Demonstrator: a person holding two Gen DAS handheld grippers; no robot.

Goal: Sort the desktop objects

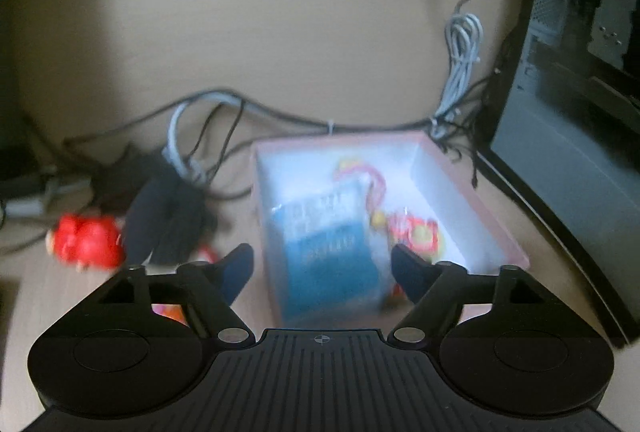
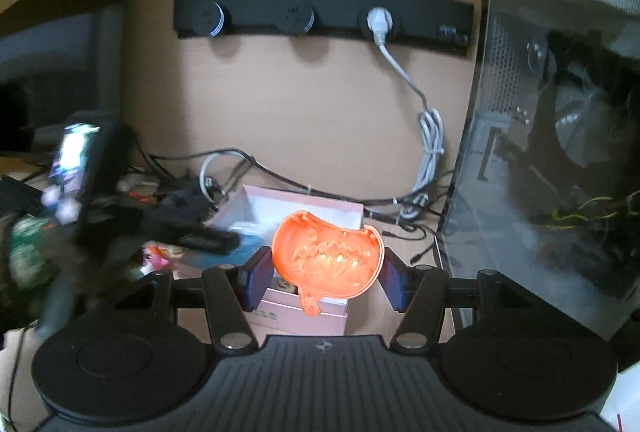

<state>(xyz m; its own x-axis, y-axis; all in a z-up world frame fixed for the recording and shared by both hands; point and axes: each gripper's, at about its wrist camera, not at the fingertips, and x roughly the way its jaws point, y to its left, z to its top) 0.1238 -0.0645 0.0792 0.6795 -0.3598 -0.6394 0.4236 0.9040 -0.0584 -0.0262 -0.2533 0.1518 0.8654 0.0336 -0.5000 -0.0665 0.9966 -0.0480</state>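
My left gripper (image 1: 322, 264) stands open over a pink box (image 1: 480, 204) with white inner walls. A blue packet (image 1: 328, 248) shows blurred in the box, in the gap between the fingers, and the pads do not press on it. Red and yellow toys (image 1: 416, 232) lie beside it in the box. My right gripper (image 2: 326, 280) is shut on an orange pumpkin-shaped piece (image 2: 328, 256), held above the near side of the pink box (image 2: 304, 316). A red figure (image 1: 86, 242) lies on the desk left of the box.
A computer case (image 2: 560, 152) with a clear side panel stands close on the right. Tangled cables (image 1: 224, 120) and a dark object (image 1: 168, 212) lie behind and left of the box. A black socket strip (image 2: 320, 16) hangs on the wall. A blurred lit screen (image 2: 72, 152) shows at far left.
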